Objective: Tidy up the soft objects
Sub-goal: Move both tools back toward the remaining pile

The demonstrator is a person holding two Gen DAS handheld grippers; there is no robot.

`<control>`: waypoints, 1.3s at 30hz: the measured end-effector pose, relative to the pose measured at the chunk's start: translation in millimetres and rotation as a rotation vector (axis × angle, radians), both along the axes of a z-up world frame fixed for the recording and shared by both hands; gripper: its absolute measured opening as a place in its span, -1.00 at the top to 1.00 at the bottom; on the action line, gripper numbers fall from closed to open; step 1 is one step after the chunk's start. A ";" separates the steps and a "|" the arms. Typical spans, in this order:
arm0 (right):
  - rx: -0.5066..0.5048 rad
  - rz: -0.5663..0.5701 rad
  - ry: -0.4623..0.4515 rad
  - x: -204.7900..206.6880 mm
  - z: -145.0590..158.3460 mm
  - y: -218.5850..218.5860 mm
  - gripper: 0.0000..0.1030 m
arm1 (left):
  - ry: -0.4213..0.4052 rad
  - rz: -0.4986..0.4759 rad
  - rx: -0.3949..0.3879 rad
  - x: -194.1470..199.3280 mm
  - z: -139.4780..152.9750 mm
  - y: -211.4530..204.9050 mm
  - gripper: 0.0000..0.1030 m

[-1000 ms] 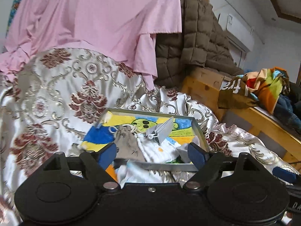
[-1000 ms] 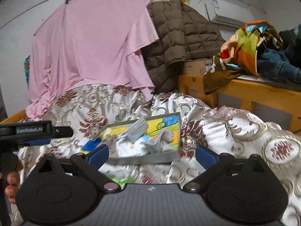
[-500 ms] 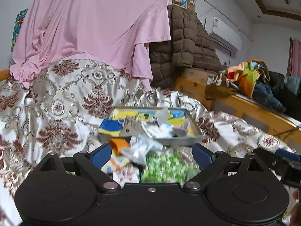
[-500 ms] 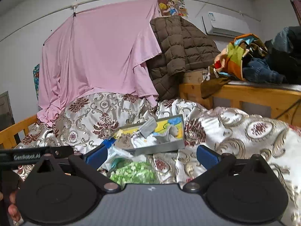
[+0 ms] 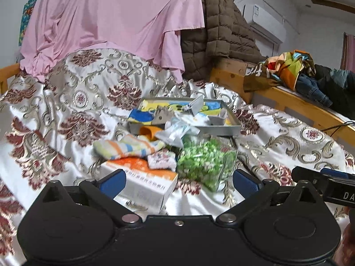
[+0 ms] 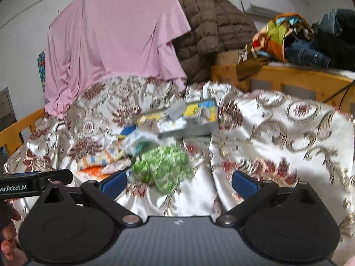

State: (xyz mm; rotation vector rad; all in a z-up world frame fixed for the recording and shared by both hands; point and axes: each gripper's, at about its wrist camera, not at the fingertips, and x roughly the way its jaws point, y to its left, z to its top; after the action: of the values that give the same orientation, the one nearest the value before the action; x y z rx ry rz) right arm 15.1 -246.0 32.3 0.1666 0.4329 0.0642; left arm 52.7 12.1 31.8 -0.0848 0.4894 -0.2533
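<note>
A grey tray (image 5: 226,130) with a colourful bottom sits on the patterned bedspread (image 5: 66,115) and holds several small cloth items. In front of it lie a striped sock (image 5: 126,147), a clear plastic packet (image 5: 177,132), a green-and-white bag (image 5: 205,159), a small floral cloth (image 5: 160,159) and an orange-and-white box (image 5: 144,181). My left gripper (image 5: 179,180) is open and empty, just short of the box and the bag. My right gripper (image 6: 179,180) is open and empty near the green bag (image 6: 163,166). The tray (image 6: 188,130) shows blurred in the right wrist view.
A pink sheet (image 5: 115,22) and a brown quilted jacket (image 5: 221,40) hang behind the bed. A wooden bed frame (image 5: 288,102) on the right carries a pile of clothes (image 5: 295,71). The right gripper's body (image 5: 324,186) shows at the left view's right edge.
Both grippers have pulled back from the tray towards me. The sock, box and green bag in front of the tray have come into view. Both stay open.
</note>
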 end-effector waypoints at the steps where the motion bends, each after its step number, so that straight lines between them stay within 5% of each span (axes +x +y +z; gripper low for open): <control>1: 0.003 0.005 0.014 0.4 -2.2 1.1 -0.99 | 0.008 0.004 0.005 -1.8 -1.4 1.9 -0.98; 16: -0.041 0.130 0.116 3.8 -21.7 28.3 -0.99 | 0.142 0.120 0.123 -5.0 -22.1 15.0 -0.98; 27: -0.064 0.222 0.106 10.1 -29.9 44.4 -0.99 | 0.230 0.253 0.057 10.7 -30.6 33.5 -0.98; 39: -0.093 0.253 0.076 40.5 -26.3 54.4 -1.00 | 0.184 0.281 0.049 29.1 -25.2 44.3 -0.98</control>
State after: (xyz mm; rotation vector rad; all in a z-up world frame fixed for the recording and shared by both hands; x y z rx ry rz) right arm 55.6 -191.6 6.0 0.0224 0.5301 0.2862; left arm 81.8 56.3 6.6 -0.1287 0.6593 0.0428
